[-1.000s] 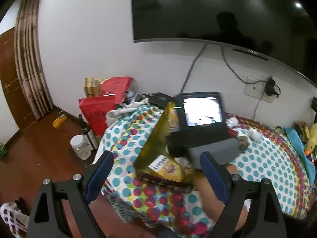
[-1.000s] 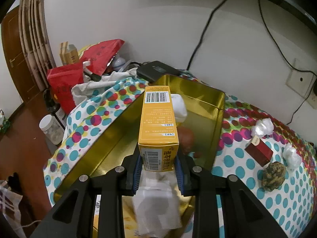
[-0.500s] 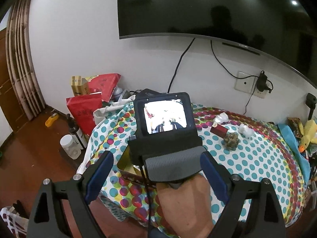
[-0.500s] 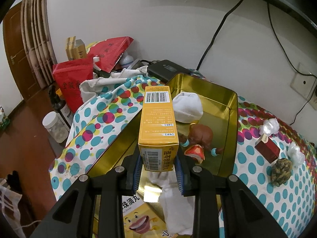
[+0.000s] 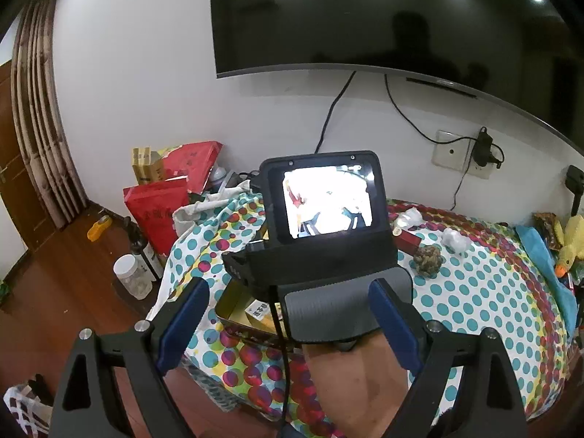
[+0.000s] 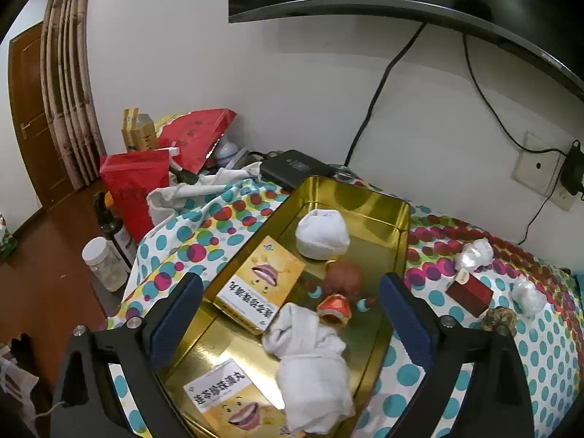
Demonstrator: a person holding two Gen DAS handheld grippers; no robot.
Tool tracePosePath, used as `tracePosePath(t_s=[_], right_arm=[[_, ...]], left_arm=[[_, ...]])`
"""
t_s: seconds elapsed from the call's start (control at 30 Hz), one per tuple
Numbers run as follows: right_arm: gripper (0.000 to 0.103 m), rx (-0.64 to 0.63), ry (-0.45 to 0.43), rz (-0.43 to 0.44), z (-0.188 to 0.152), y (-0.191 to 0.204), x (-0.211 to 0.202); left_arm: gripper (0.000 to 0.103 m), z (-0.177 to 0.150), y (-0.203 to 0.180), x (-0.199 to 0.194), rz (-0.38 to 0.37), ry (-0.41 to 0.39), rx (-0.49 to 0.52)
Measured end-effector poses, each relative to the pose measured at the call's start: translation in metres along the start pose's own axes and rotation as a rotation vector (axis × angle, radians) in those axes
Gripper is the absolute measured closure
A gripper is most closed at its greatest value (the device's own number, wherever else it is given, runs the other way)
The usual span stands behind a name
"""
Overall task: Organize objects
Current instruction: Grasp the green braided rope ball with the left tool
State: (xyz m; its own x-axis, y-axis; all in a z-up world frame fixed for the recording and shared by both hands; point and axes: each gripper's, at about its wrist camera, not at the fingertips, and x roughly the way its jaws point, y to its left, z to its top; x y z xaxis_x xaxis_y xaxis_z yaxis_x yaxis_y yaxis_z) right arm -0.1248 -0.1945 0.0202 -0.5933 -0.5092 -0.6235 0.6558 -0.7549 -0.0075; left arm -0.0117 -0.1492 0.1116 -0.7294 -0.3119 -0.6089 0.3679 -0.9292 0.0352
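A gold tin box (image 6: 368, 197) lies on the polka-dot table (image 6: 540, 343). In it are two yellow cartons (image 6: 261, 284) (image 6: 233, 401), a white cap (image 6: 321, 233), a white cloth (image 6: 310, 361) and a small brown doll (image 6: 343, 281). My right gripper (image 6: 288, 321) is open and empty above the box. My left gripper (image 5: 288, 325) is open and empty, held back behind the right device (image 5: 321, 215), which hides most of the box (image 5: 233, 310). A red block (image 6: 469, 294), a brown lump (image 6: 500, 317) and two white wads (image 6: 474, 253) lie on the table to the right.
Red bags (image 6: 135, 182), a carton (image 6: 137, 133), a bottle (image 6: 113, 230) and a jar (image 6: 100, 262) stand on the floor at the left. A black set-top box (image 6: 292, 166) sits behind the tin. A yellow duck toy (image 5: 571, 248) is at the far right.
My right gripper opened and let go of the yellow carton, which now lies flat in the gold box. The right gripper has drawn back. The left gripper barely moved.
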Motion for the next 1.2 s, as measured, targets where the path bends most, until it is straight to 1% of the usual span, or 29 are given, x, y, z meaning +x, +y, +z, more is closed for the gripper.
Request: tracePosePath(t_s=[0.07,0.13,0.23,0.3,0.37,0.5,0.6,0.67,0.73,0.8,0.83,0.9,0.93,0.97,1.0,1.07,1.2], right_arm=[[0.005,0.011,0.012,-0.032,-0.002,-0.009,0.002],[0.005,0.034,0.021,-0.034,-0.004,-0.020,0.004],[0.005,0.076,0.027,-0.073,-0.011,-0.047,0.005],[0.005,0.132,0.023,-0.087,-0.016,-0.075,0.002],[0.004,0.184,0.024,-0.103,-0.023,-0.104,-0.001],[0.004,0.263,0.026,-0.140,-0.046,-0.164,-0.010],[0.004,0.291,0.038,-0.177,-0.066,-0.205,-0.018],[0.004,0.313,0.064,-0.206,-0.082,-0.232,-0.020],[0.004,0.328,0.079,-0.220,-0.094,-0.250,-0.021],[0.004,0.337,0.088,-0.238,-0.104,-0.269,-0.024],[0.004,0.341,0.091,-0.252,-0.108,-0.277,-0.025],[0.004,0.350,0.095,-0.288,-0.113,-0.292,-0.028],[0.004,0.354,0.099,-0.319,-0.116,-0.301,-0.029],[0.004,0.360,0.099,-0.360,-0.119,-0.311,-0.032],[0.003,0.377,0.099,-0.377,-0.123,-0.321,-0.034],[0.004,0.483,0.094,-0.349,-0.133,-0.346,-0.040],[0.004,0.627,0.114,-0.344,-0.147,-0.372,-0.044]], left_arm=[[0.012,0.000,-0.002,-0.003,0.002,-0.006,0.006],[0.012,0.001,-0.005,-0.006,-0.004,-0.014,0.010],[0.012,0.003,-0.009,-0.016,-0.041,-0.036,-0.003],[0.012,0.005,-0.012,-0.019,-0.055,-0.056,-0.004],[0.012,0.006,-0.017,-0.018,-0.087,-0.062,0.002],[0.012,0.000,-0.034,-0.004,-0.120,-0.086,0.050],[0.012,-0.008,-0.052,0.020,-0.168,-0.084,0.100],[0.012,-0.017,-0.067,0.043,-0.190,-0.054,0.130],[0.012,-0.025,-0.082,0.066,-0.213,-0.024,0.161],[0.012,-0.031,-0.097,0.084,-0.236,-0.016,0.193],[0.012,-0.034,-0.107,0.097,-0.252,0.009,0.213],[0.012,-0.036,-0.116,0.115,-0.318,0.040,0.196],[0.012,-0.037,-0.120,0.124,-0.337,0.056,0.184],[0.012,-0.037,-0.124,0.131,-0.345,0.066,0.179],[0.012,-0.037,-0.131,0.141,-0.354,0.074,0.175],[0.012,-0.033,-0.143,0.153,-0.351,0.075,0.176],[0.012,-0.023,-0.174,0.185,-0.320,0.112,0.180]])
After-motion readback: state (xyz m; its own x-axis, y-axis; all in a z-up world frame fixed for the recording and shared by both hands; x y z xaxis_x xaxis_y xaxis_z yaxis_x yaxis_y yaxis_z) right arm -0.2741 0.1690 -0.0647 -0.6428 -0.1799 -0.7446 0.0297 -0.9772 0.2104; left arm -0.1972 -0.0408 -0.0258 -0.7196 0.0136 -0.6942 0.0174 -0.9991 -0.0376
